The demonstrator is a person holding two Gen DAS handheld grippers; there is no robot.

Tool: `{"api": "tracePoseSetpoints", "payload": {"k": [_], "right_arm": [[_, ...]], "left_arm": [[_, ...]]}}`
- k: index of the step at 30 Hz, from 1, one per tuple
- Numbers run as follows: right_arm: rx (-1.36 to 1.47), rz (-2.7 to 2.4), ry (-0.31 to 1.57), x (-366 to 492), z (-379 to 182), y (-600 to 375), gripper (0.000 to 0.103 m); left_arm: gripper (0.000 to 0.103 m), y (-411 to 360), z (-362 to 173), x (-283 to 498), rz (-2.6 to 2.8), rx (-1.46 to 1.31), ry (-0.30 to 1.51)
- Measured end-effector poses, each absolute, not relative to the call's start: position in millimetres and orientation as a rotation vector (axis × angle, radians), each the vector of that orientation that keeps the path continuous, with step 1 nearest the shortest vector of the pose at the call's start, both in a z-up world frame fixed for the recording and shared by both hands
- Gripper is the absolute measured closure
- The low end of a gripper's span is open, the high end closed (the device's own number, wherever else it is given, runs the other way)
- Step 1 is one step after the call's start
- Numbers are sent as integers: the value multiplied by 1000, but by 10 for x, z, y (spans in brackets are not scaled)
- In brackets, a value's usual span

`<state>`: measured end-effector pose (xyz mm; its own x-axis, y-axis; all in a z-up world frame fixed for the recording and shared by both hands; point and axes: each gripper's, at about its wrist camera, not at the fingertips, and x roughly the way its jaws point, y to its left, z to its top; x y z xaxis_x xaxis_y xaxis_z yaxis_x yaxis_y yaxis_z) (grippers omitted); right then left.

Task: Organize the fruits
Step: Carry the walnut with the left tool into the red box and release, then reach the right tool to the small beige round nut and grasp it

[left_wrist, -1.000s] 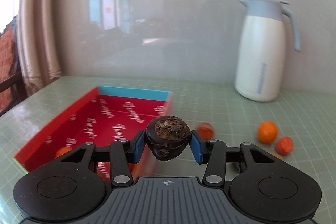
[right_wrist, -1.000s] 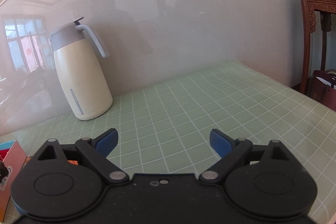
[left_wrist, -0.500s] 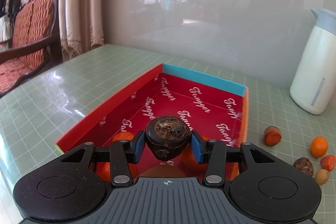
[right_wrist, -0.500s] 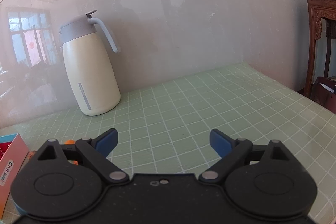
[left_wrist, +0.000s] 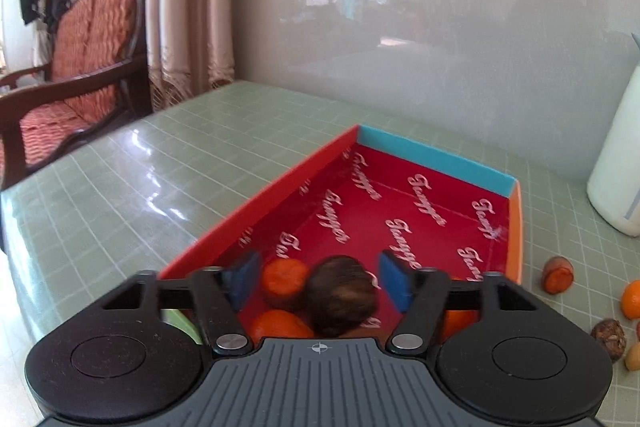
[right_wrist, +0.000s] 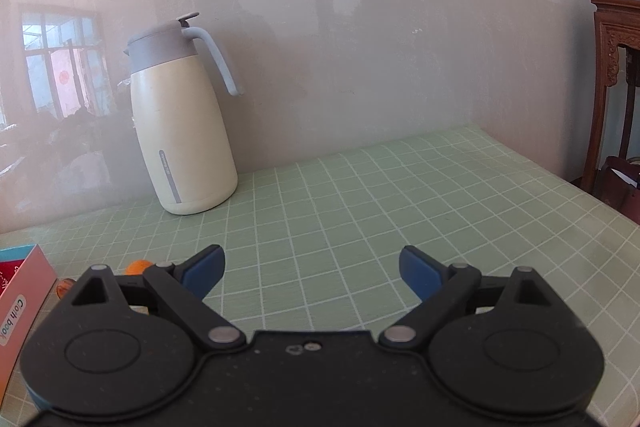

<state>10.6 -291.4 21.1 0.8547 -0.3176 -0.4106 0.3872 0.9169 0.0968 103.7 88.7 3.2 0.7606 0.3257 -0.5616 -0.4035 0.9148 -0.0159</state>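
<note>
Hovering low over the near end of the red box [left_wrist: 280,203], the left gripper [left_wrist: 318,277] has its blue pads [left_wrist: 394,277] spread, and a blurred brown fruit [left_wrist: 340,295] sits loose between them beside round oranges [left_wrist: 285,281]. The right gripper [right_wrist: 311,269] hangs level over the glossy green gridded table [right_wrist: 360,187], splayed and holding nothing, facing a smooth cream jug [right_wrist: 180,131].

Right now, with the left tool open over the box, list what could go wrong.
1. The dark brown fruit, blurred between the left tool's open fingers, sits against the orange fruits in the red box; it may roll or knock them.
2. Withdrawing low, the fingers could catch the box wall.
3. Loose fruits still lie on the table beside the box, near the white jug; a sweep could scatter them.
</note>
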Motion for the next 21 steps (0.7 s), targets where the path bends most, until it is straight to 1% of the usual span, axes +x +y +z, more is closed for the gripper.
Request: {"api": "tracePoseSetpoints", "payload": {"k": [1, 11, 15, 21], "right_arm": [[179, -373, 402, 104, 207, -2912, 9], [178, -367, 410, 148, 191, -2882, 9], [168, -359, 415, 179, 172, -2825, 9], [162, -340, 429, 242, 139, -2716, 9]], "left_arm": [[23, 904, 57, 1010, 402, -145, 567], [22, 1135, 168, 843, 465, -176, 502], [20, 1328, 215, 743, 504, -211, 471], [15, 1611, 244, 619, 574, -229, 448]]}}
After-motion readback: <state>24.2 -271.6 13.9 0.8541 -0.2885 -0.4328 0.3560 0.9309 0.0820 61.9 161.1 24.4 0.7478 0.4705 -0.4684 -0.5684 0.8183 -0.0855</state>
